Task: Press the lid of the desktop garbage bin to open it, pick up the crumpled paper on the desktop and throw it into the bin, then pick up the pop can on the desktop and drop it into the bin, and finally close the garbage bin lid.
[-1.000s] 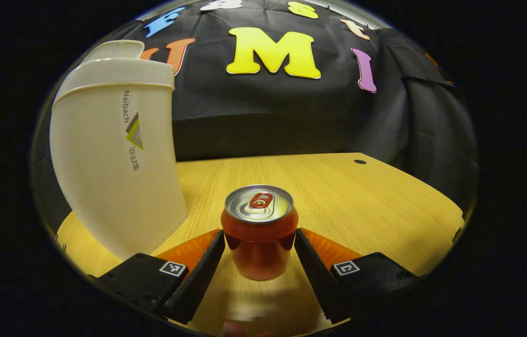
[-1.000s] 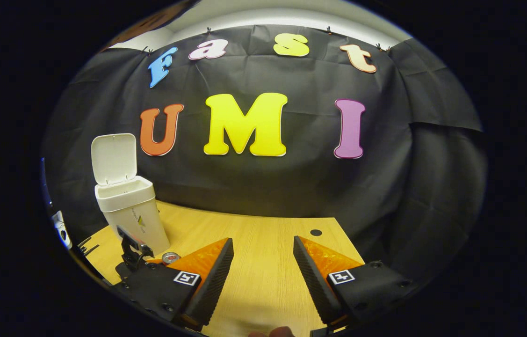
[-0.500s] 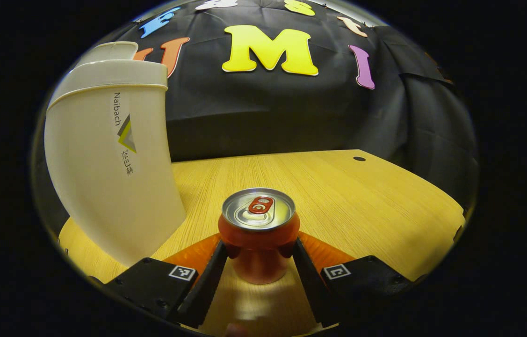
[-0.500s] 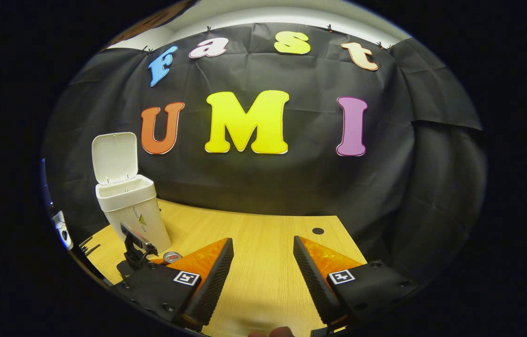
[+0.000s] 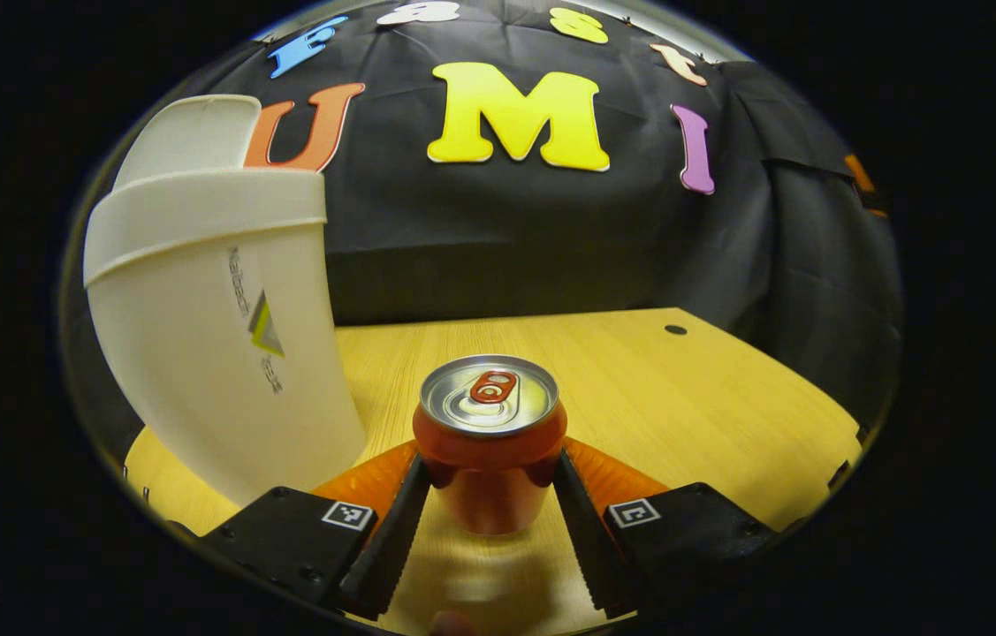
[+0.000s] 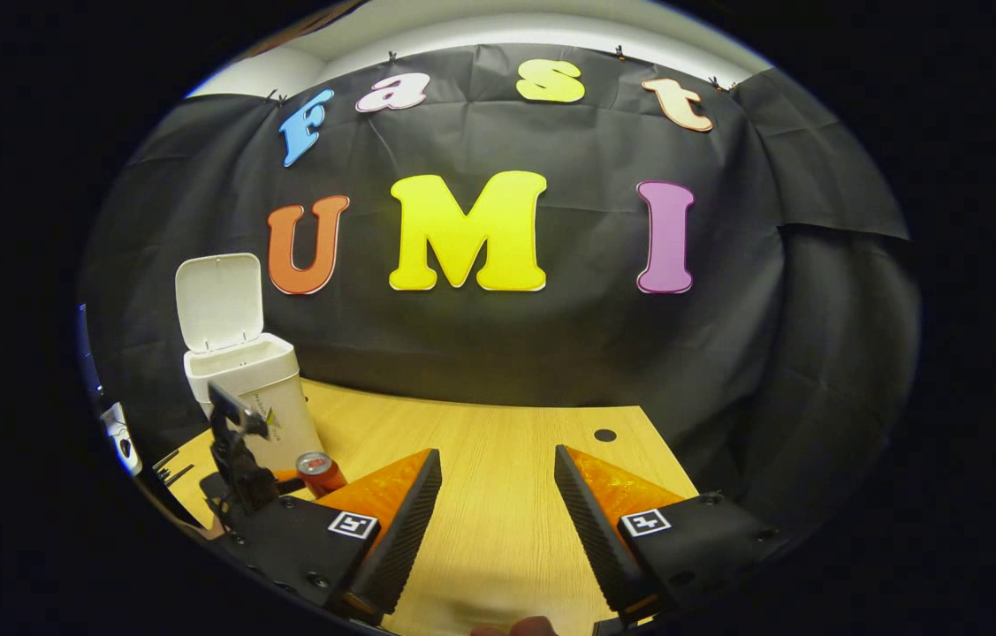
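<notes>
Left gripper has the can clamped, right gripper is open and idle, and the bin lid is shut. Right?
Not quite: the bin lid stands open, as the right gripper view shows. The rest holds: the left gripper is clamped on the can, and the right gripper is open with nothing between its fingers.

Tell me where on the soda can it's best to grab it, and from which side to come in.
Grip the soda can on its round side wall, about midway up, coming in level from the front with one finger on each side. It stands upright on the table, so its curved sides are free. The left gripper already clamps it that way, beside the open bin.
</notes>
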The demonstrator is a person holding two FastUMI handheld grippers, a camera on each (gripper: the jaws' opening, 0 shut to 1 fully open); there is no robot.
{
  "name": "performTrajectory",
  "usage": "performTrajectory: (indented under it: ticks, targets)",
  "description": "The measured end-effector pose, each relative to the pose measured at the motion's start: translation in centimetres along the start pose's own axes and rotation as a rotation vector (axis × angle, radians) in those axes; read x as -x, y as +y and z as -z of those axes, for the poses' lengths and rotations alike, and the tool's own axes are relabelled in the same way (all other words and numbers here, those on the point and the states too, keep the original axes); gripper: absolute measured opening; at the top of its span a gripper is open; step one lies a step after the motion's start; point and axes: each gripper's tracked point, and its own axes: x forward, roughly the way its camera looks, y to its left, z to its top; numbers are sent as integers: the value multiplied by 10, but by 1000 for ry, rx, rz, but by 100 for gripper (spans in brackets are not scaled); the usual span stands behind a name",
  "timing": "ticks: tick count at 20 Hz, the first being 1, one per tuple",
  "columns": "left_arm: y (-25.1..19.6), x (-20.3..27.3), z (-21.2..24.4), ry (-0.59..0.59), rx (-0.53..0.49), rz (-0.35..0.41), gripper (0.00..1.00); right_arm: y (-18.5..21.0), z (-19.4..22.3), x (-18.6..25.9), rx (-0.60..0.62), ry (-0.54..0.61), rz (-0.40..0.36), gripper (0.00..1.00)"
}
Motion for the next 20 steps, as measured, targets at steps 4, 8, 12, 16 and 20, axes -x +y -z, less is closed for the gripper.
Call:
performTrajectory:
  ticks: [4,8,12,16,20]
  targets:
    - [9,15,-72,-64,26,-17,81,-7,-17,0,-5,-41,15,84]
    - [36,26,-137,-144,38,-71,81,-16,-32,3,-33,-68,26,84]
    - [70,34,-184,-195,11,-136,81,-23,-44,2,-59,-95,42,84]
    - [105,39,-219,-219,6,-205,81,-25,-53,-4,-64,-101,42,84]
    - [156,43,-229,-200,29,-310,80,-18,-61,-14,-77,-105,26,84]
